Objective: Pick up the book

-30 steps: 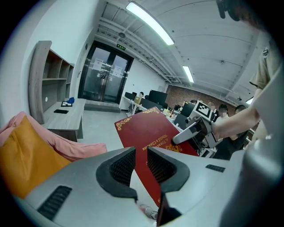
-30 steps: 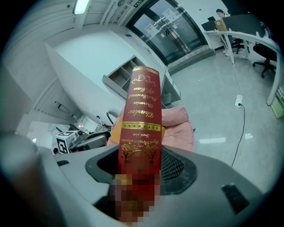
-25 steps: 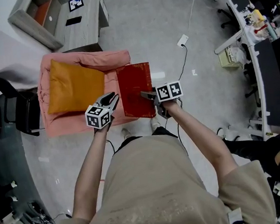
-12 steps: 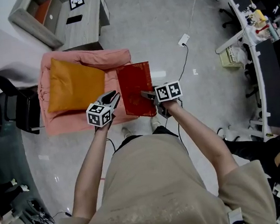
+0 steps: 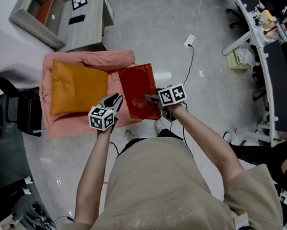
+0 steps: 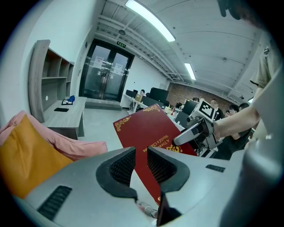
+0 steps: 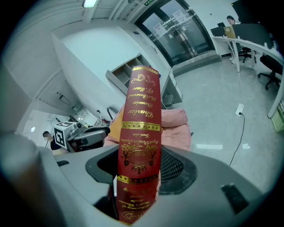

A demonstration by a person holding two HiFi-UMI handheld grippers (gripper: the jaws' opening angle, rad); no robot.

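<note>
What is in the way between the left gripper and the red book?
Nothing visible. The left gripper hangs open beside the red book, with only air between them. The right gripper holds the red book by its spine.

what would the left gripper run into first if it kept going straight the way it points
Most likely the red book, held by the right gripper: it sits straight ahead past the parted jaws of the left gripper. How close is unclear.

I log: book [image 5: 139,92], dark red with gold scrollwork and lettering; cushion [image 5: 77,87], orange, left of centre; armchair [image 5: 88,59], pink; floor [image 5: 148,23], pale grey.
</note>
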